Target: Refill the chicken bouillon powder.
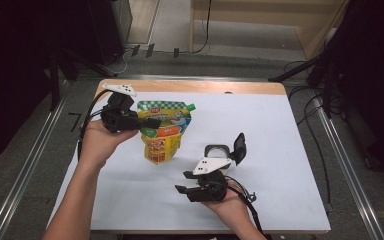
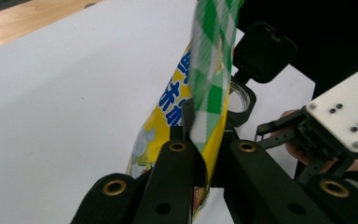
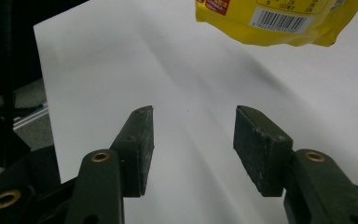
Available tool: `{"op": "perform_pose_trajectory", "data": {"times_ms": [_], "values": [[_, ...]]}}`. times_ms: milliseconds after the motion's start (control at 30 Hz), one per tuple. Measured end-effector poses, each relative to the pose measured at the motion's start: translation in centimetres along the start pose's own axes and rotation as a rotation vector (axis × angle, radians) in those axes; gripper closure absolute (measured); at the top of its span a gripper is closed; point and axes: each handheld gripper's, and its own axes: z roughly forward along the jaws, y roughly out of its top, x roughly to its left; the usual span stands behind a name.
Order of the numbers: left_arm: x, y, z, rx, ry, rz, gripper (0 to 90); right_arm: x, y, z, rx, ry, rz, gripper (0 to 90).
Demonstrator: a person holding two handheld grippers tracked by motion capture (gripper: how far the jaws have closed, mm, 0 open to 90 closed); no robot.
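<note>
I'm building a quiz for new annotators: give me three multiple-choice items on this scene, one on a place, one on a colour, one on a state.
1. Where is the black flip-lid container?
A. on the white sheet, right of the pouch
B. on the floor
C. inside the pouch

2. What colour is the pouch's cap?
A. red
B. green
C. white

3. What state is the right hand-held gripper in?
A. shut on the pouch
B. shut on the container
C. open, holding nothing

Answers: 1 A, it stands on the white sheet in the high view; 2 B, green at the top corner; 3 C, bare sheet shows between its jaws.
</note>
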Motion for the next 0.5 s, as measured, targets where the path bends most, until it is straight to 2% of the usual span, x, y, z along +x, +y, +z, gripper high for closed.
{"op": "perform_pose_trajectory", "data": {"times_ms": [233,333,400,500], "values": [[-1.2,-0.3,-0.8,0.007,-0.027,0.001,90.0,-0.2,-0.1,1.6,0.023,0.012,0.011,49.9],[-1.8,-0.4,-1.0,0.017,-0.029,-0.001,90.0,-0.2,-0.1,2.4,0.033,0.028,-0.005,50.2],[-2.3,-0.5,-1.0,0.027,-0.027,-0.001,90.0,-0.1,-0.1,2.9,0.03,0.021,-0.029,50.5],[-2.7,-0.6,-1.0,0.037,-0.03,-0.008,90.0,-0.1,-0.2,3.7,0.046,0.026,-0.023,51.4]]}}
